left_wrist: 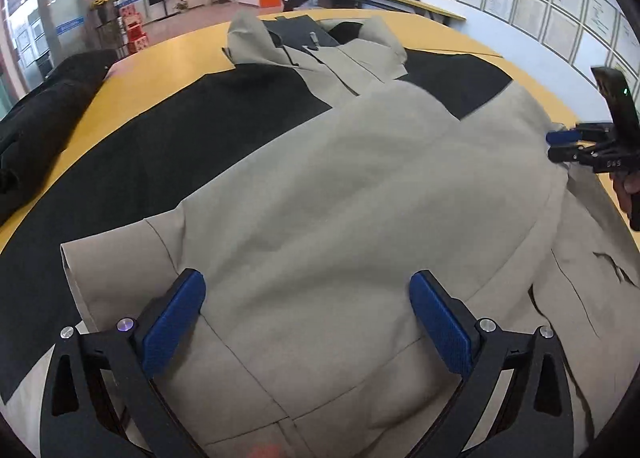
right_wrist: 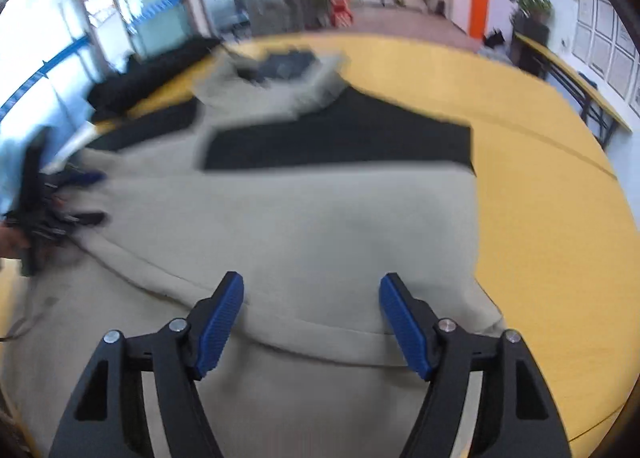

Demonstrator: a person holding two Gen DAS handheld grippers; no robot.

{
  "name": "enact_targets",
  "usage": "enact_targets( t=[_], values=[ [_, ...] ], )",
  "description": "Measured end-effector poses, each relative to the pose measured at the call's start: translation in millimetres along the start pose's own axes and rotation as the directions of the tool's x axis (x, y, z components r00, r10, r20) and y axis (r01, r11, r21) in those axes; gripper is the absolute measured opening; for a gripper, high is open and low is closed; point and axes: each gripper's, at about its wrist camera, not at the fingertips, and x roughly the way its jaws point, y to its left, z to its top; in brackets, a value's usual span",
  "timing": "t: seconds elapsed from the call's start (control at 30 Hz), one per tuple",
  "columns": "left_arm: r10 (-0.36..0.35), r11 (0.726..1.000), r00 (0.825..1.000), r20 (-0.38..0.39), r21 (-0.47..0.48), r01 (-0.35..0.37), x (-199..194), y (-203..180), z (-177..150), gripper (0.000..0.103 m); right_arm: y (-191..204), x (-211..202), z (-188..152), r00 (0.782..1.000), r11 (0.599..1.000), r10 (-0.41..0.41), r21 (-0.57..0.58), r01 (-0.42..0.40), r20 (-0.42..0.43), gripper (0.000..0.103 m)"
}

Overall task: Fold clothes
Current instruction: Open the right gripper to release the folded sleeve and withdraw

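Observation:
A beige and black jacket point(left_wrist: 340, 186) lies spread on the yellow table point(left_wrist: 168, 58), its collar at the far end. Its lower beige part is folded up over the body. My left gripper point(left_wrist: 306, 298) is open just above the beige fabric near the hem, holding nothing. My right gripper point(right_wrist: 312, 298) is open above the folded beige edge point(right_wrist: 320, 334), holding nothing. The right gripper also shows at the right edge of the left wrist view point(left_wrist: 560, 144). The left gripper shows blurred at the left of the right wrist view point(right_wrist: 86, 196). The right wrist view is blurred by motion.
A dark garment point(left_wrist: 44, 106) lies heaped at the table's left edge. Bare yellow table point(right_wrist: 540, 218) lies right of the jacket. A bench point(left_wrist: 396, 0), plants and a wall of framed papers stand beyond.

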Motion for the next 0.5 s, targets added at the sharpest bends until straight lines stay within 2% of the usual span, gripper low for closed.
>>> enact_targets(
  t=[0.03, 0.13, 0.2, 0.27, 0.4, 0.5],
  values=[
    [0.006, 1.000, 1.000, 0.000, -0.010, -0.006, 2, -1, 2, 0.103, -5, 0, -3, 1.000, 1.000, -0.012, 0.009, 0.012, 0.017, 0.050],
    [0.036, 0.999, 0.999, -0.005, -0.039, -0.036, 8, -9, 4, 0.103, -10, -1, -11, 0.997, 0.998, -0.058, 0.012, 0.058, 0.053, 0.049],
    [0.054, 0.996, 0.999, -0.008, -0.073, -0.054, -1, -12, 2, 0.103, -7, -1, -15, 0.995, 0.997, -0.079, -0.007, 0.080, 0.067, 0.049],
    [0.060, 0.994, 0.998, -0.009, -0.094, -0.060, -5, -17, 0, 0.103, -9, -1, -16, 0.995, 0.997, -0.076, -0.005, 0.077, 0.068, 0.049],
    [0.048, 0.995, 0.999, 0.005, -0.093, -0.047, -19, -35, -15, 0.103, -18, -4, -17, 0.994, 0.996, -0.094, 0.009, 0.094, 0.061, 0.049],
    [0.020, 0.993, 1.000, 0.011, -0.120, -0.019, -24, -31, -17, 0.103, -24, -2, -8, 0.993, 0.994, -0.110, 0.004, 0.110, 0.048, 0.050]
  ],
)
